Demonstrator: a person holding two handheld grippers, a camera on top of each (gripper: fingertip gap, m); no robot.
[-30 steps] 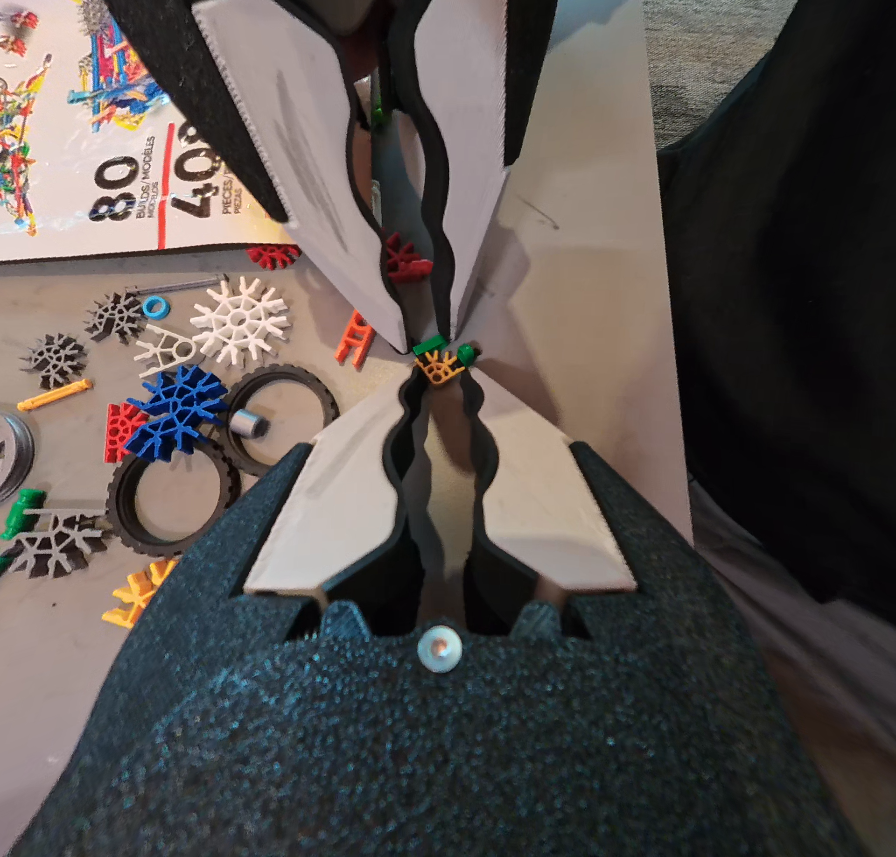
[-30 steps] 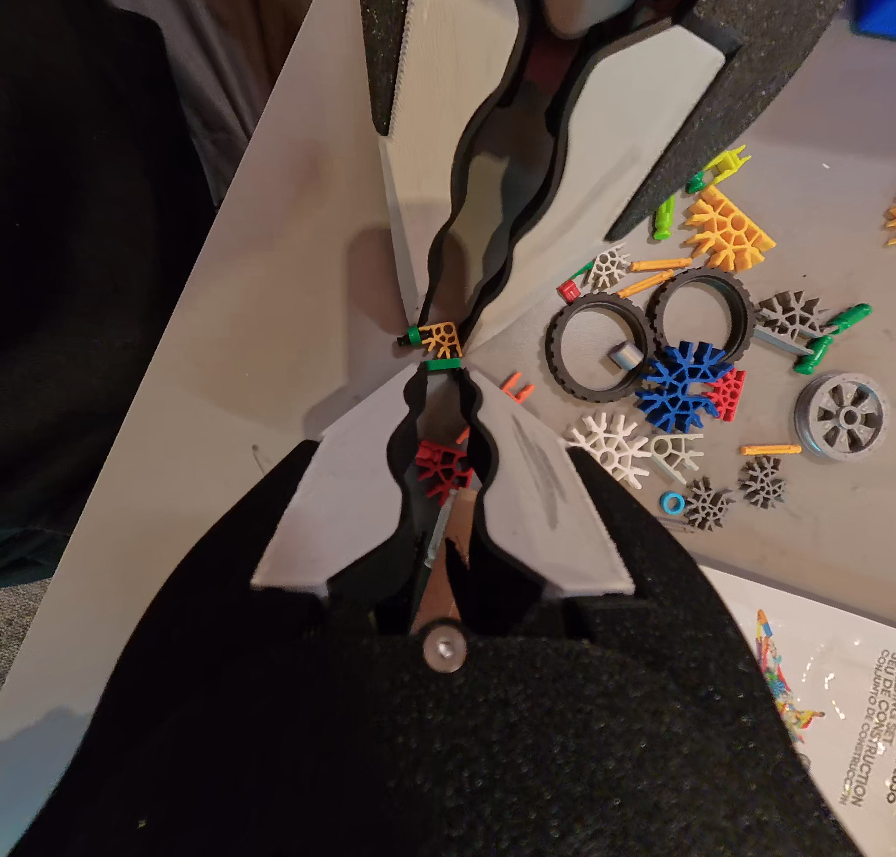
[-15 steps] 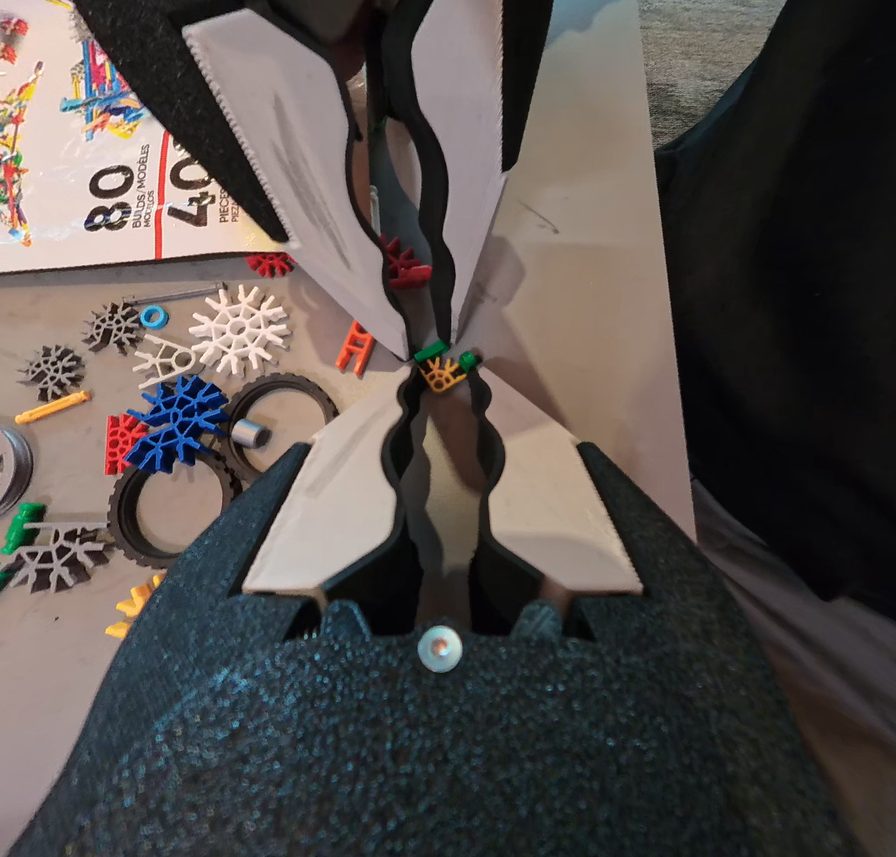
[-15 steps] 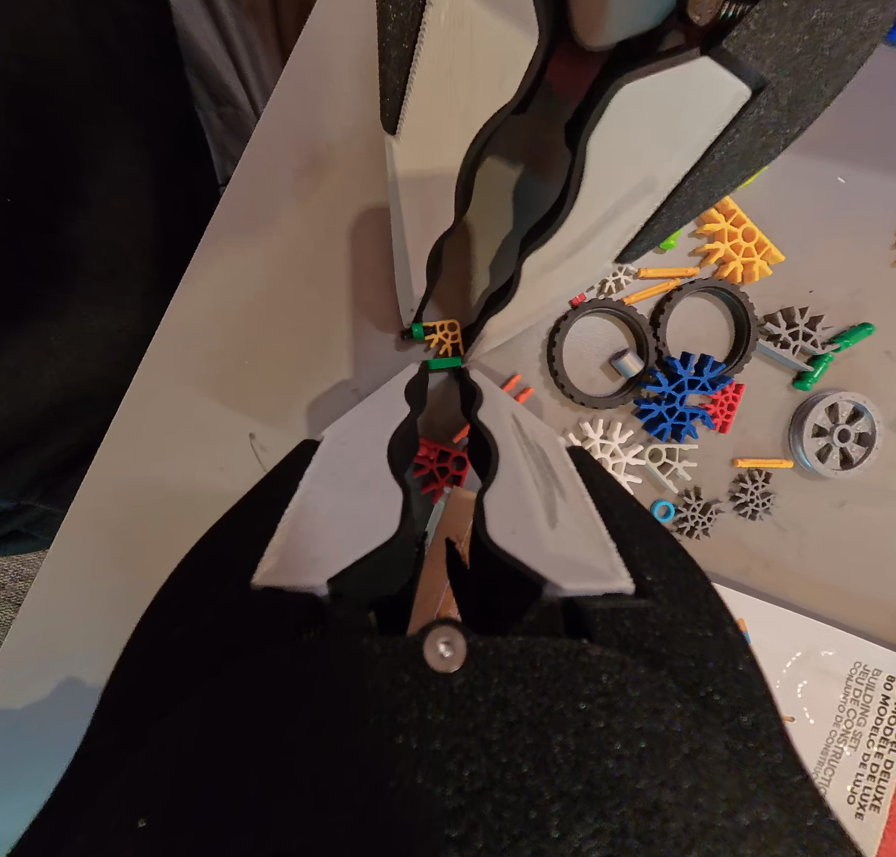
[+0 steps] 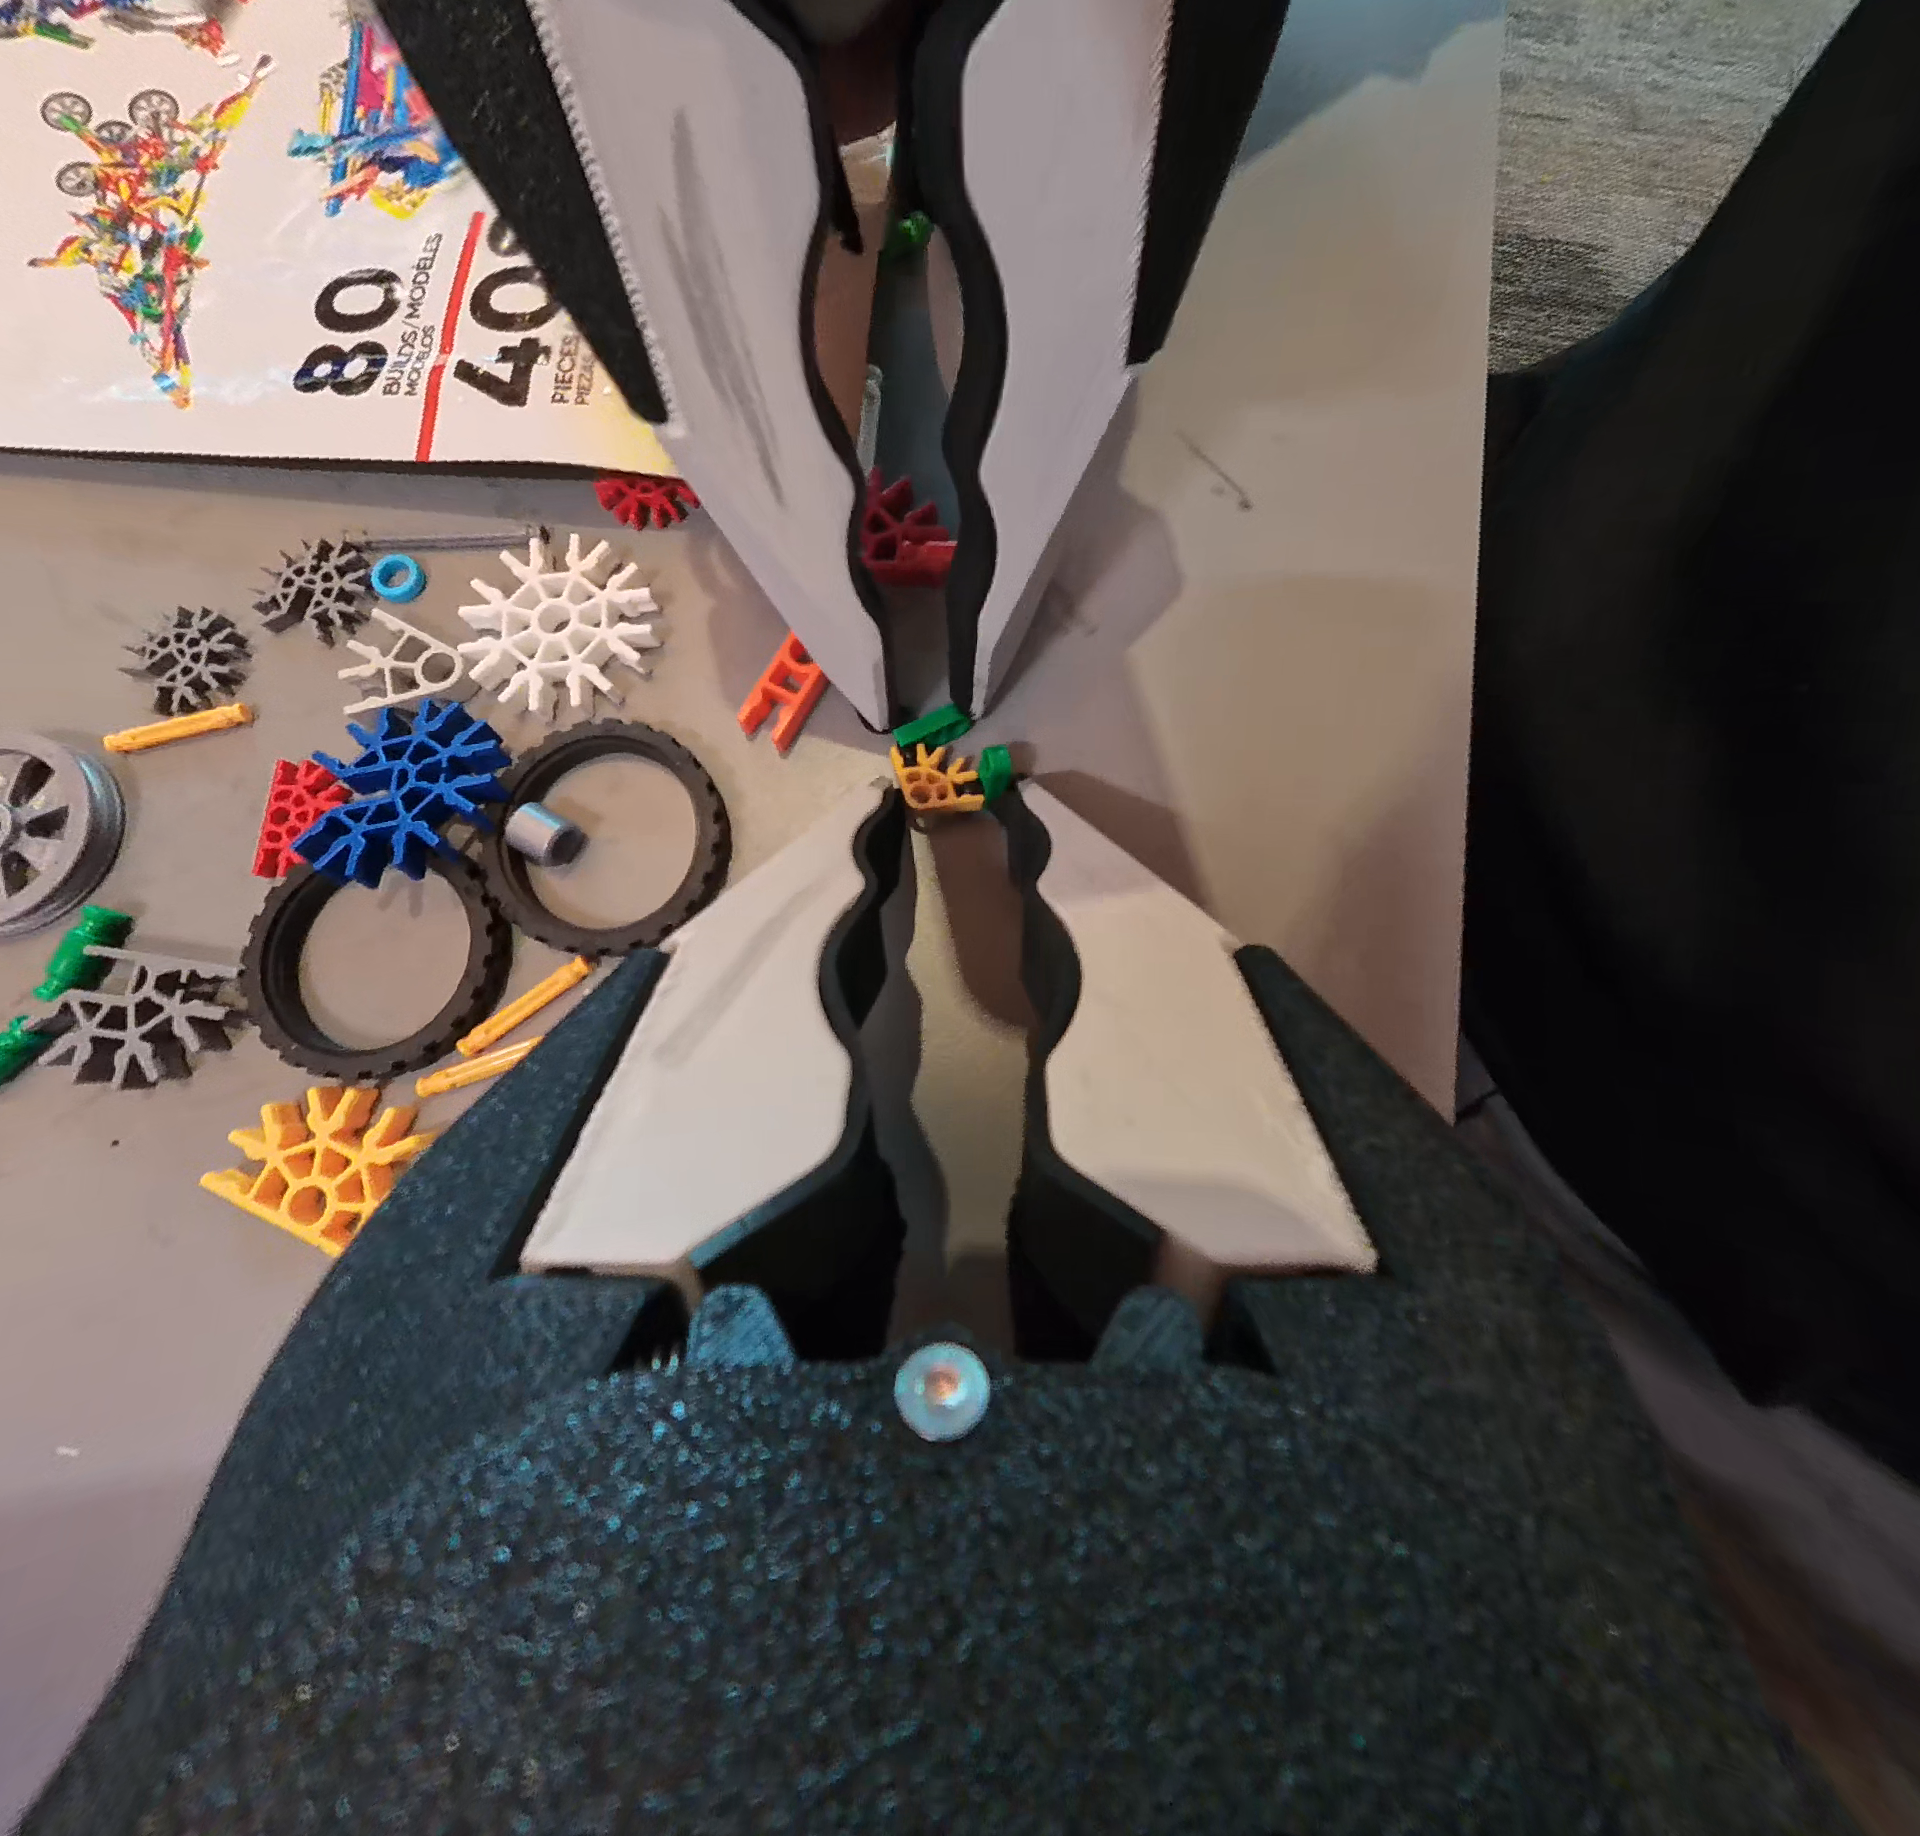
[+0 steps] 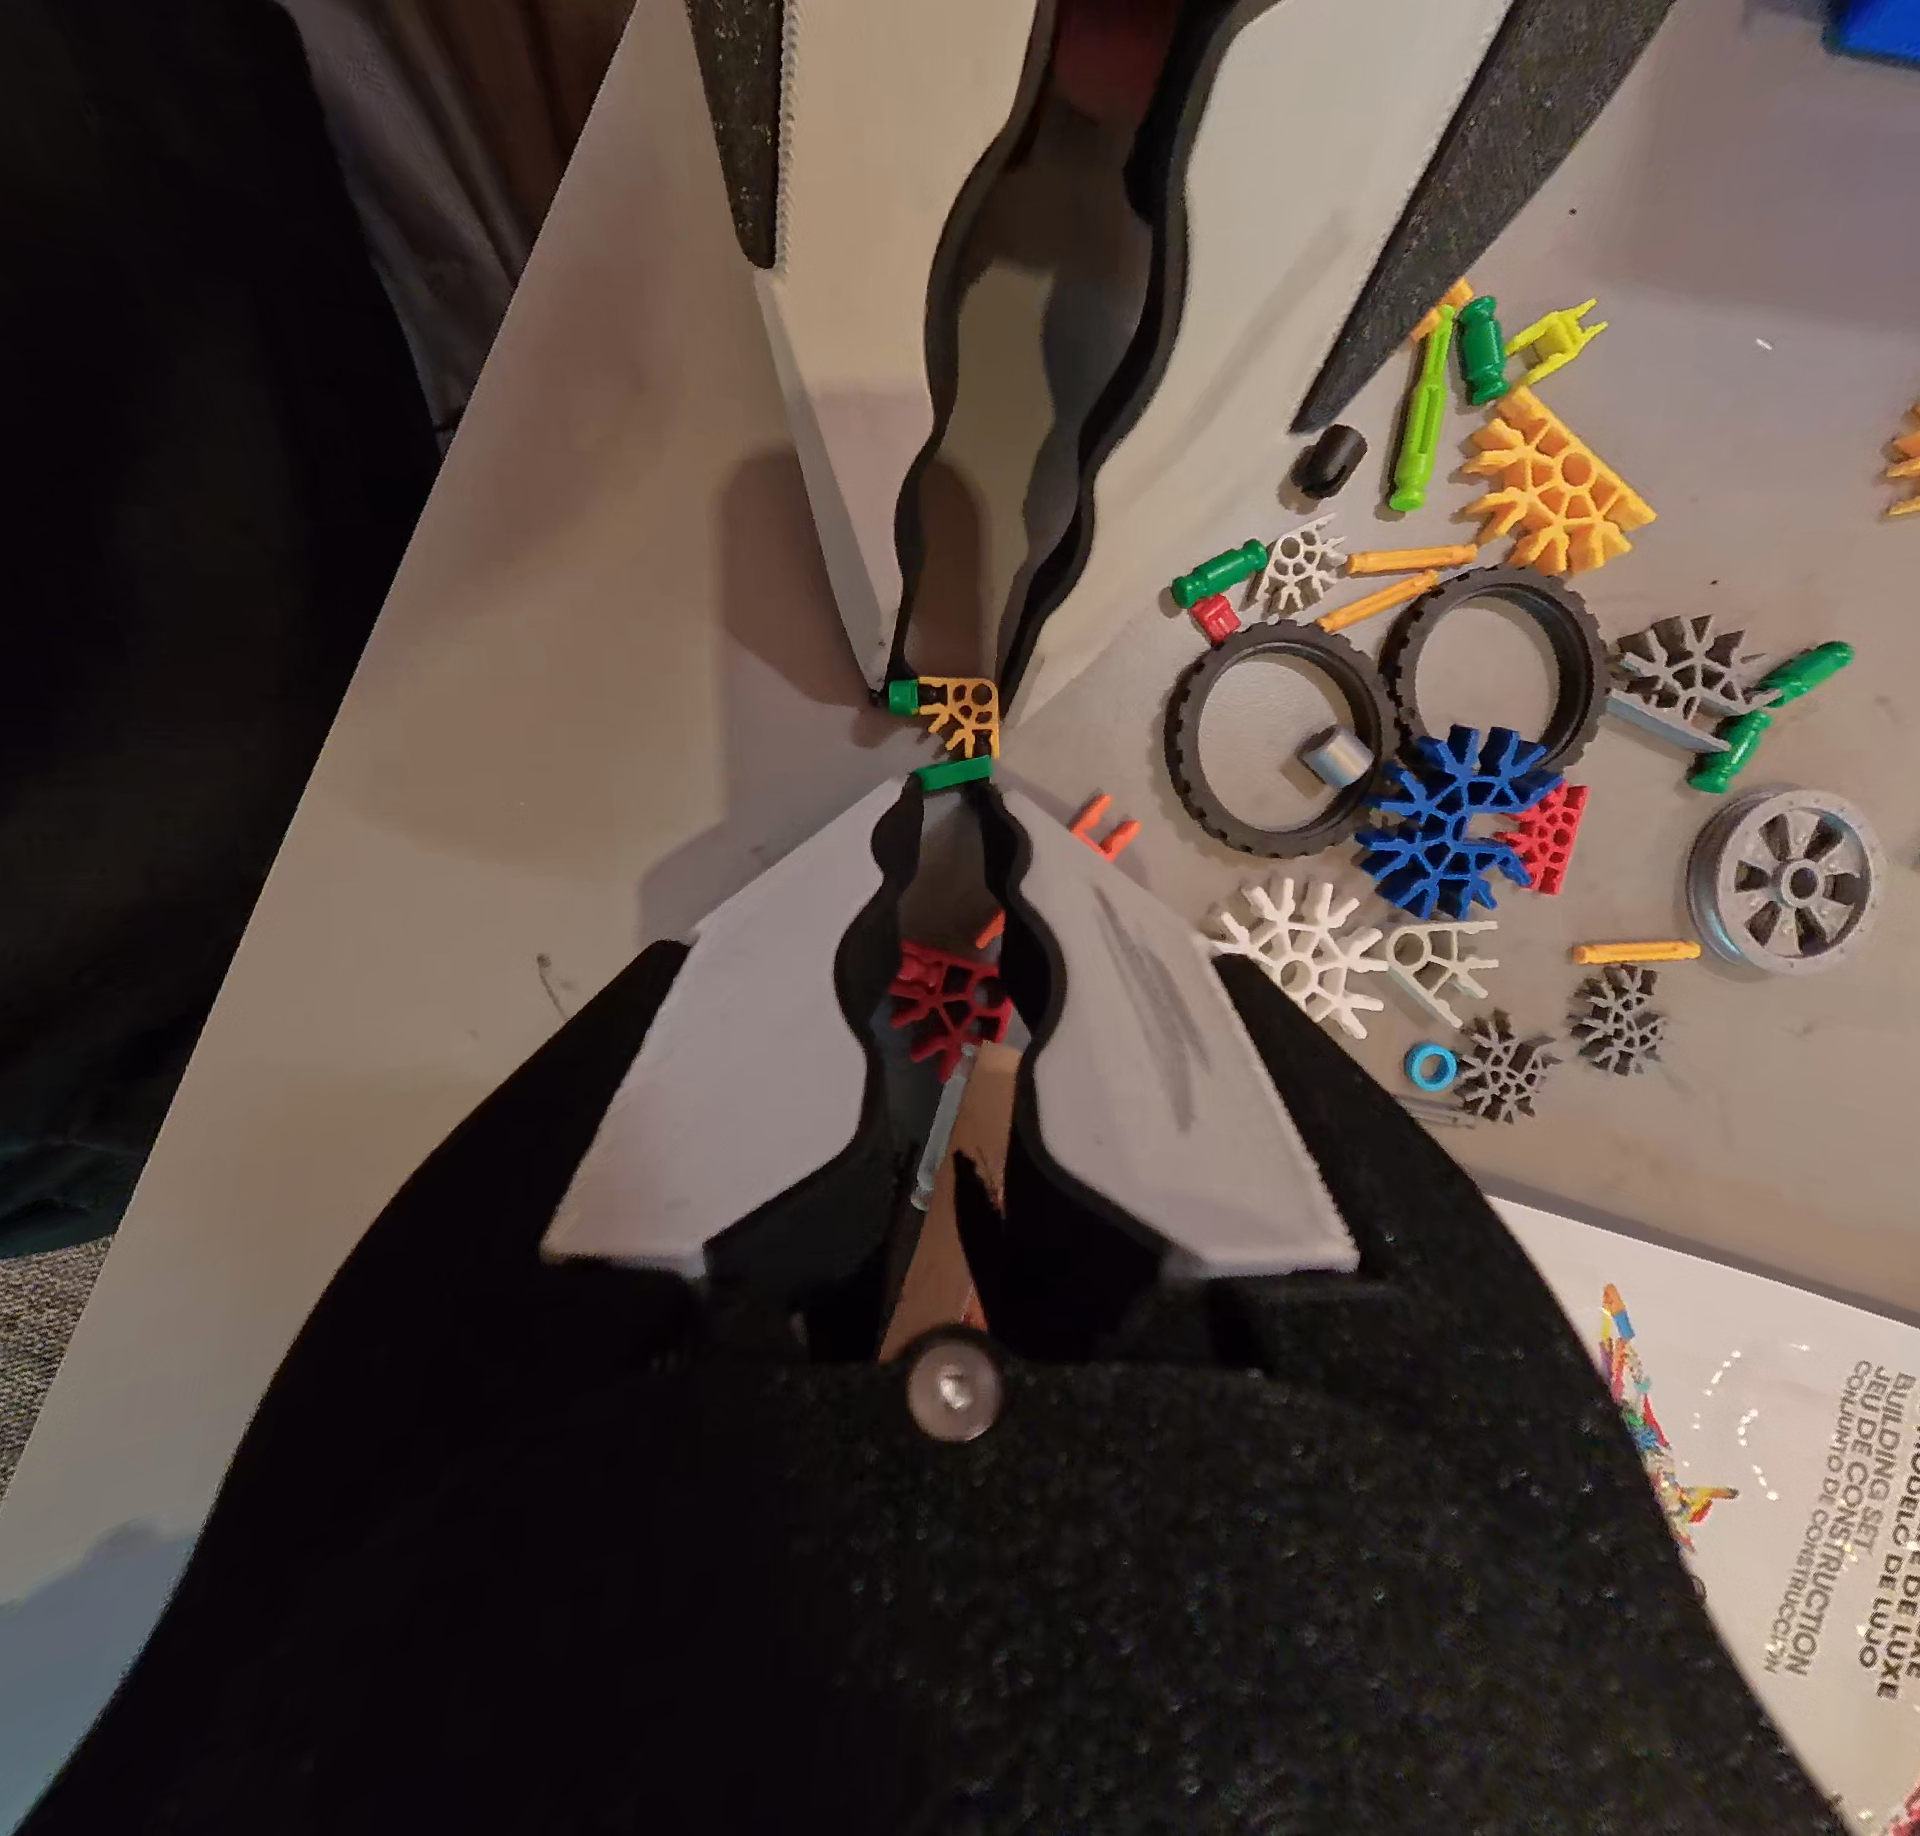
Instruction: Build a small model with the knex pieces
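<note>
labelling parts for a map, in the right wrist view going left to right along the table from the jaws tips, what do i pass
orange connector with a green rod plugged in, held at the left gripper tips → small orange clip → black tyre ring → blue snowflake connector → grey wheel hub
</note>
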